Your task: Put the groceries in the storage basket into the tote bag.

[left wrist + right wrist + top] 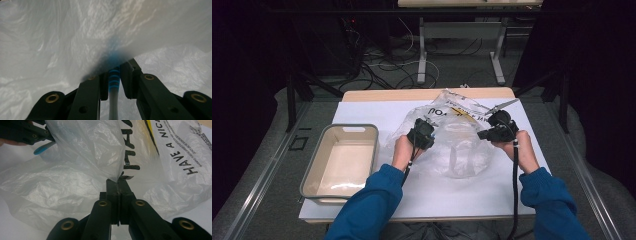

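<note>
Pinching plastic bag edge, right gripper, left gripper clamping toothbrush, tray beside.

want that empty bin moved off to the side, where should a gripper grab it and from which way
Grip the bin by its rim, best on the short far end, where an oblong handle cutout shows. Come down from above with one jaw inside and one outside the wall: the bin sits upright and open-topped, its thin raised lip would fit between the jaws, and its body looks too wide to span. The right long wall, nearest the left gripper, should also work.
</note>
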`<act>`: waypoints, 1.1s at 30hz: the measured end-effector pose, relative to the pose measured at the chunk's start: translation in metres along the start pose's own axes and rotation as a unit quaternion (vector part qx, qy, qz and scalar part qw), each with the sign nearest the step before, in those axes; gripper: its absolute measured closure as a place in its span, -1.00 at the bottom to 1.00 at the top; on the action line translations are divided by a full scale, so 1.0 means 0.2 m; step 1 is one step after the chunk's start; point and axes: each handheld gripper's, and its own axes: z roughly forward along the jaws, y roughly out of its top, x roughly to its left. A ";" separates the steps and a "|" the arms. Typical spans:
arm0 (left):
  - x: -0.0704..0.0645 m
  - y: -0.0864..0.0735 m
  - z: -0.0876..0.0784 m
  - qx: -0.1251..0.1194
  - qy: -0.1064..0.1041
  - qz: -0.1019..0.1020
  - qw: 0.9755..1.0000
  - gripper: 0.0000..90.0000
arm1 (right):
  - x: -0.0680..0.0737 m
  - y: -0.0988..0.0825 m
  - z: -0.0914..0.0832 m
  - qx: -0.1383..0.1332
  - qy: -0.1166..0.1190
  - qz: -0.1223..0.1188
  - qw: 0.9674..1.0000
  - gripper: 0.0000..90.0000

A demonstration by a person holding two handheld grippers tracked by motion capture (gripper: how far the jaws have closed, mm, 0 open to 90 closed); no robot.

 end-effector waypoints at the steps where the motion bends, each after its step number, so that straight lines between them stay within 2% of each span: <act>1: 0.00 0.00 0.01 -0.009 0.001 -0.003 1.000 0.74 | 0.00 0.00 0.00 0.000 0.000 0.000 1.000 1.00; 11: -0.01 0.07 0.06 -0.024 -0.002 -0.008 1.000 0.74 | -0.02 0.00 0.00 0.000 -0.001 0.003 1.000 1.00; 18: -0.01 0.08 0.08 -0.033 0.004 -0.009 0.999 0.74 | -0.02 0.00 0.00 -0.001 -0.001 0.003 1.000 1.00; 19: -0.02 0.08 0.09 -0.045 0.005 -0.017 0.999 0.74 | -0.02 0.00 0.00 -0.001 -0.002 0.003 1.000 1.00; 27: -0.01 0.09 0.09 -0.069 0.019 -0.010 0.997 0.74 | -0.02 0.00 0.01 0.001 -0.001 0.003 1.000 1.00; 33: -0.01 0.08 0.10 -0.096 0.026 -0.025 0.995 0.74 | -0.02 0.00 0.00 0.001 -0.001 0.003 1.000 1.00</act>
